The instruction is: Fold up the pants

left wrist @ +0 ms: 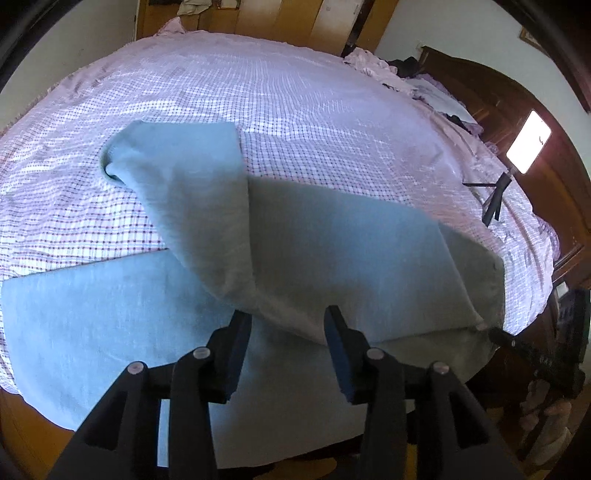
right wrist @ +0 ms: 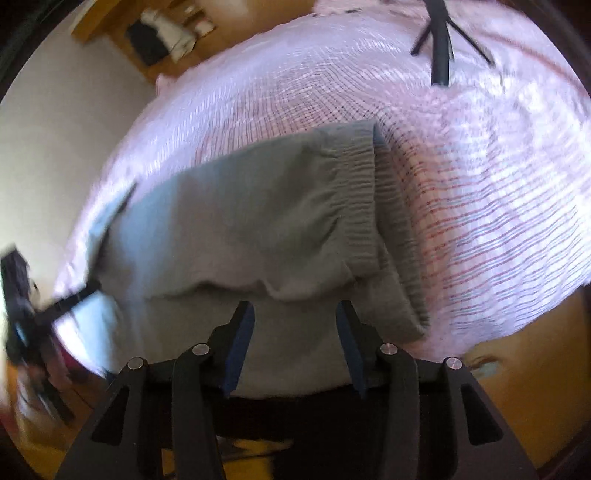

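Light blue-grey pants [left wrist: 303, 254] lie on the checked bed sheet [left wrist: 280, 96] near its front edge. One leg [left wrist: 192, 177] is folded over and runs up to the far left; the other leg [left wrist: 85, 314] stretches left. My left gripper [left wrist: 288, 317] is open, its fingers just above the fabric at the crotch fold, holding nothing. In the right wrist view the ribbed waistband [right wrist: 362, 206] lies on the sheet [right wrist: 480, 184]. My right gripper [right wrist: 295, 314] is open just above the pants [right wrist: 240, 229] near a folded edge.
A phone on a black tripod [left wrist: 498, 192] stands on the bed at the right; the tripod also shows in the right wrist view [right wrist: 441, 40]. A dark wooden headboard [left wrist: 517, 103] and crumpled bedding [left wrist: 373, 62] are at far right. A wooden wardrobe [left wrist: 258, 14] stands behind.
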`<state>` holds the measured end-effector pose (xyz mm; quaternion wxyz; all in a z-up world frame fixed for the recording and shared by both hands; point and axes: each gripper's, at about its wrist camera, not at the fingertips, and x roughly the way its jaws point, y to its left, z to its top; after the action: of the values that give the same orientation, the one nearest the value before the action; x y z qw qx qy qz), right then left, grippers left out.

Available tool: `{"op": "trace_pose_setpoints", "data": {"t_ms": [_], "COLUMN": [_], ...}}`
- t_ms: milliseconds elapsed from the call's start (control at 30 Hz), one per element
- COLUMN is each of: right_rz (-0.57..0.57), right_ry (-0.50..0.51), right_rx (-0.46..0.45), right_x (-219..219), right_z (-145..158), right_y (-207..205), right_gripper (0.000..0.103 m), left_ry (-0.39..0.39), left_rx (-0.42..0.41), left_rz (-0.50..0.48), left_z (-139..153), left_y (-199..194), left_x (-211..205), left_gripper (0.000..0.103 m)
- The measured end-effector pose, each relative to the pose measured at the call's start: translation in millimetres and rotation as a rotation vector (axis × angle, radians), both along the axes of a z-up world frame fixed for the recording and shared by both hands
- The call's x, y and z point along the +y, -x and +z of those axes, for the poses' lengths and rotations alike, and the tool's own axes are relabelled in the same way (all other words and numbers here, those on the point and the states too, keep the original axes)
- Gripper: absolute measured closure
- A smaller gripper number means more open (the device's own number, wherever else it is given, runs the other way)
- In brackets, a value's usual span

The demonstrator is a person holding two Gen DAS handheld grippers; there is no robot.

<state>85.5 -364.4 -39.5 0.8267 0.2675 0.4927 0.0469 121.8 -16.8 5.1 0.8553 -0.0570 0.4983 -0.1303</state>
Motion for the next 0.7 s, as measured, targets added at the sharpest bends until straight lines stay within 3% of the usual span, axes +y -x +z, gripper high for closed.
{"op": "trace_pose_setpoints", "data": {"t_ms": [133,267,567,633,700], "right_rz": [-0.092,-0.110,-0.096,-0.086,-0.086], "right_ry": [-0.027,-0.041,-0.080,-0.093,-0.127], "right_rx": [0.014,0.016,0.032,0.023,-0.001], "right_x": [-2,-3,-6,-6,-5], "right_z": [-13,-19,-32,-34,-37], "right_y": [-9,-14,-20,-22,-24], "right_gripper": [0.064,0.064,0.063,0.060,0.047], "left_ry": [-0.137,-0.066,-0.085,-0.084,-0.077], "left_rx": [0.009,0.035,0.070,0.067,0.062], "left_rz": [0.094,0.111,0.117,0.115,0.113], "left_z": [-5,-11,-39,-43,-47], "left_y": [-7,-12,-30,-31,-31], "left_x": [6,12,3,2,2], "left_gripper": [0.060,0.060,0.060,0.060,0.059]}}
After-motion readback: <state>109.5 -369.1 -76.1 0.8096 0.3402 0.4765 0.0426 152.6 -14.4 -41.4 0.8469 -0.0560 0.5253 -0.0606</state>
